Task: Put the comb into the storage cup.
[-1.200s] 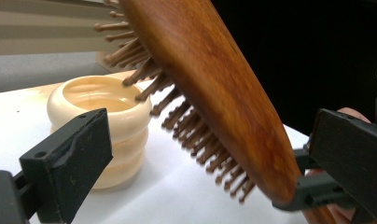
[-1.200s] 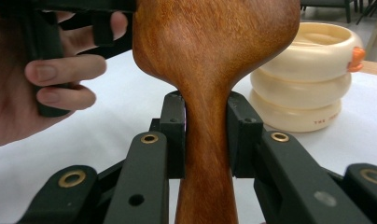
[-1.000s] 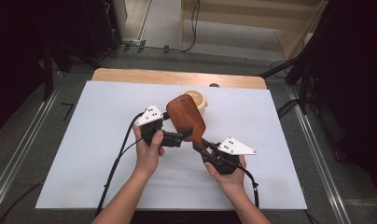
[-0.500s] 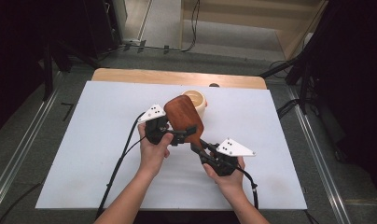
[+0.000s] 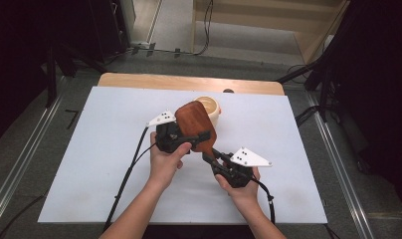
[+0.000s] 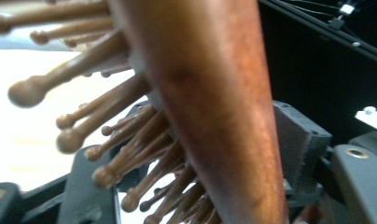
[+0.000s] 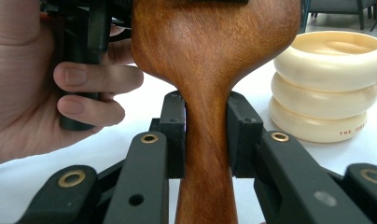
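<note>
Between both grippers' jaws, reddish-brown wooden hairbrush (image 5: 195, 124) shows ball-tipped bristles (image 6: 102, 154).

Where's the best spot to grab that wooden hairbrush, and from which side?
Best by the narrow neck of the hairbrush, from the handle end, as the right gripper does: its flat sides sit squarely between the pads. The wide head is bristled on one face, so the left gripper, whose jaws have just been closing across it, probably gets a less even hold.

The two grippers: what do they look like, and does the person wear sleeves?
Both the left gripper and the right gripper are black, each topped by a pale three-cornered plate with small dark dots. Brass-coloured rivets mark the right gripper's linkage. A black cable trails from each. The forearms are bare, without sleeves.
</note>
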`<state>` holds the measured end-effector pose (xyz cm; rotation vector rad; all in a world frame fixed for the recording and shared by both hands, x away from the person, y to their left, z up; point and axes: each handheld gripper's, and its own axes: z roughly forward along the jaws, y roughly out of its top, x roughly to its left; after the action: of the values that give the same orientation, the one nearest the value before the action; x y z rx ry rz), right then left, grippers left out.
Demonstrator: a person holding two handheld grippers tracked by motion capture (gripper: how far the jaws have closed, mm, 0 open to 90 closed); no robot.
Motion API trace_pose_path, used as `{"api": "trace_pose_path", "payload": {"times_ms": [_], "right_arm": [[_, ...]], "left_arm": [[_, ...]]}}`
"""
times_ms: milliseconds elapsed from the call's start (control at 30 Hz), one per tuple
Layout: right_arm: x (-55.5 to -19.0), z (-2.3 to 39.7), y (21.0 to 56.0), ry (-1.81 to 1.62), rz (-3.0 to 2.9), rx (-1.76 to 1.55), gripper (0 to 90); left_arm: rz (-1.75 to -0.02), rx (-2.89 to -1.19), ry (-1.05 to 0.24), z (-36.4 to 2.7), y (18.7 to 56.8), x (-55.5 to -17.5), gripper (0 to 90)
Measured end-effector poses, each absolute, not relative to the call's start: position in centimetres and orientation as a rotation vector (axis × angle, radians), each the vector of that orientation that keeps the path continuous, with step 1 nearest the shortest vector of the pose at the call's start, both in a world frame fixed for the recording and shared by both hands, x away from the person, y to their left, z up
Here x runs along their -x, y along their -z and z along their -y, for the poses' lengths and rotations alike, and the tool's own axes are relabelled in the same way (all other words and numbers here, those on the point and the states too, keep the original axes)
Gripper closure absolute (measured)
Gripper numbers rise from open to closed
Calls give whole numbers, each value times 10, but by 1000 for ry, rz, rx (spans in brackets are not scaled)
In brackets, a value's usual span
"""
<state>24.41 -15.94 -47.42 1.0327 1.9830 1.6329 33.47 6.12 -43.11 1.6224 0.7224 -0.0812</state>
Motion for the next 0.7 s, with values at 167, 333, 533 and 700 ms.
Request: {"api": "trace_pose_path", "payload": {"times_ms": [167,333,533,700], "right_arm": [[-245,158,476,-1625,-1995,-1031,704],[-247,157,477,-1616,-1999,-1019,705],[-250,159,477,-1629,-2011,-963,702],[-254,163,477,-1681,-2014,-916,500]], "left_arm": [[-712,-1627,121,-61,431,-334,487],[-697,-1627,142,-62,431,-334,530],[-671,-1621,118,-63,427,-330,553],[-675,-1633,79,-65,426,-330,557]]}}
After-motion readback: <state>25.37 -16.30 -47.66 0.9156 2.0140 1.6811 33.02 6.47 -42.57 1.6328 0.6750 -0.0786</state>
